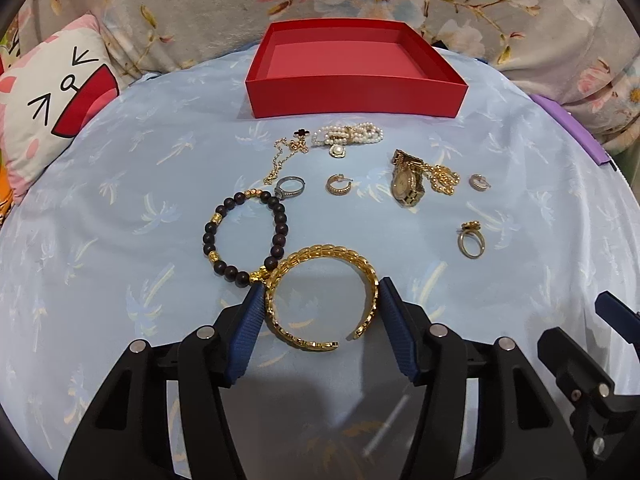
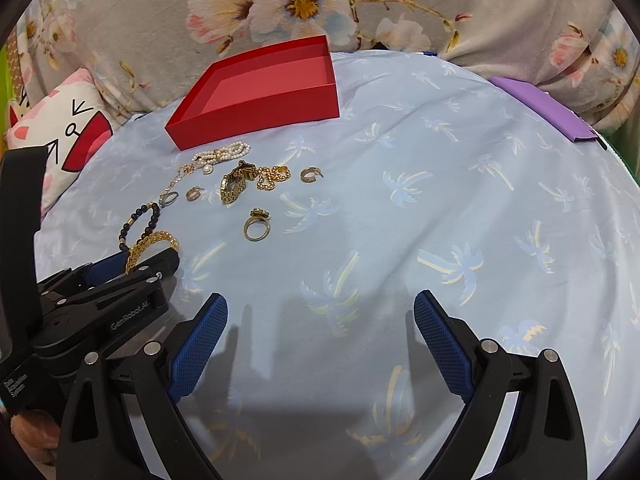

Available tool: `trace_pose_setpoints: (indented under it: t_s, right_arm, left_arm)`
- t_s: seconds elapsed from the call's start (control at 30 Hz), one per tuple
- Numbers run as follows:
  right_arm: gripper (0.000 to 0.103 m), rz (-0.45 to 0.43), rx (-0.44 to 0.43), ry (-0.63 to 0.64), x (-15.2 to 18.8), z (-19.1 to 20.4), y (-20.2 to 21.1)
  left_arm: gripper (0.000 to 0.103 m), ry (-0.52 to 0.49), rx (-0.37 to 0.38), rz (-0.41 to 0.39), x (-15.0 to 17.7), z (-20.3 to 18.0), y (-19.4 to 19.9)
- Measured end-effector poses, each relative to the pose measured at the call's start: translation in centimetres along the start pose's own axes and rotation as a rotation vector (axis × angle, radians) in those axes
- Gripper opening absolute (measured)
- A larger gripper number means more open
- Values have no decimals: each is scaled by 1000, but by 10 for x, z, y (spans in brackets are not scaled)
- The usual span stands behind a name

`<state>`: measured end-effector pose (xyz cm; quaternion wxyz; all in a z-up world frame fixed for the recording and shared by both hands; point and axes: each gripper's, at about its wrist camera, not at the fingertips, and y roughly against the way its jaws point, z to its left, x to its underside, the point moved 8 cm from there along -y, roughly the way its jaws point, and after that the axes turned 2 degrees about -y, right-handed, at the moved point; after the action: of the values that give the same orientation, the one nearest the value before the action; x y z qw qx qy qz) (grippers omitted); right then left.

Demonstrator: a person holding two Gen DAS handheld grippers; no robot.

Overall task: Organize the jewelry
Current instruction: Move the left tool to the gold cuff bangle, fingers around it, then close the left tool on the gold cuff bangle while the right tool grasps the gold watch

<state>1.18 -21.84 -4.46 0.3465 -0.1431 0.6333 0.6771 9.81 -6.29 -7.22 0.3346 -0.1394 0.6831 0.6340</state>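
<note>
With the open left gripper [image 1: 322, 290] bracketing the ungrasped gold cuff [image 1: 321, 297] on the blue cloth [image 1: 120, 208], the touching beaded bracelet [image 1: 245, 232] could be dragged along, while the right gripper [image 2: 321, 304] is held open and empty.

A pale blue cloth [image 1: 120, 208] printed with palm trees covers the tabletop, with a grey floral blanket [image 1: 192, 4] behind it, a cartoon-face pillow [image 1: 52, 108] at the left and a purple flat object [image 2: 540, 108] at the right edge.
</note>
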Motion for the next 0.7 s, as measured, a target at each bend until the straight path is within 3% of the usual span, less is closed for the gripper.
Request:
trace_pose_setpoints:
  t_s: [0.27, 0.53, 0.7]
  right_arm:
    - [92, -8, -1, 10, -2, 1, -1]
    - [92, 37, -83, 108, -25, 34, -5]
    - [75, 54, -120, 176, -49, 68, -23]
  left_arm:
    - [55, 58, 69, -18, 2, 16, 20]
    - [55, 108, 22, -58, 4, 63, 35]
    - [55, 133, 10, -69, 7, 83, 33]
